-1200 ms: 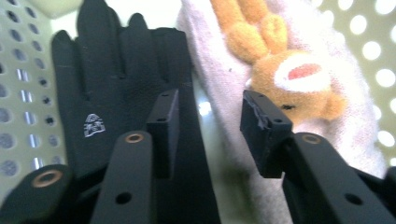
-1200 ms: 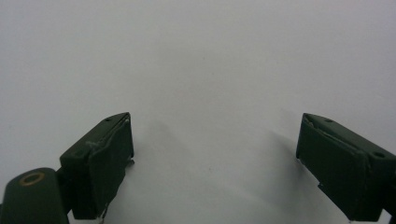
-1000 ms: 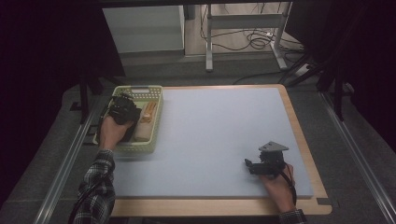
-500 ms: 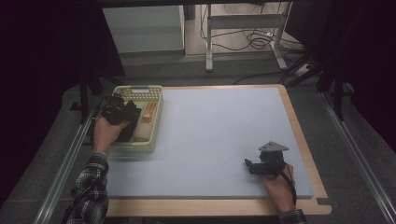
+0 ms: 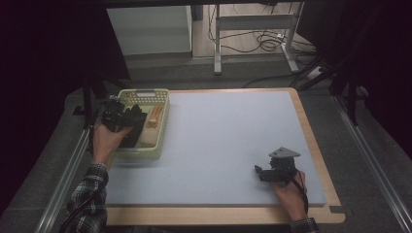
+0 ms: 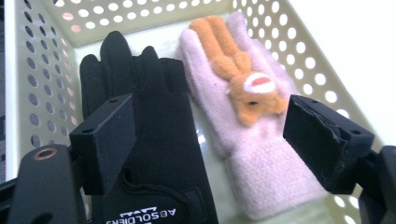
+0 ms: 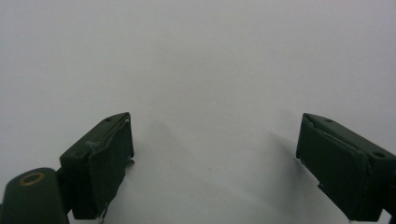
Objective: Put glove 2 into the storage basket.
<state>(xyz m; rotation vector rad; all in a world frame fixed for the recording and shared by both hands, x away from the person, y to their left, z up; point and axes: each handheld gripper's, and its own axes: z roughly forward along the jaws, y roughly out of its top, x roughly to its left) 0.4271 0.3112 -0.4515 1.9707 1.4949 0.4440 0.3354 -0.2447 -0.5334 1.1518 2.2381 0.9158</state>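
Left gripper view: gloves (image 6: 196, 140) in basket (image 6: 322, 70).

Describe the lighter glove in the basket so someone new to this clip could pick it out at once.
Look at the pale perforated basket at the left edge of the table. Two gloves lie flat side by side in it, below the open left tool. The pink glove is fuzzy, with an orange animal figure on it; its neighbour, the black glove, is plain with white lettering.
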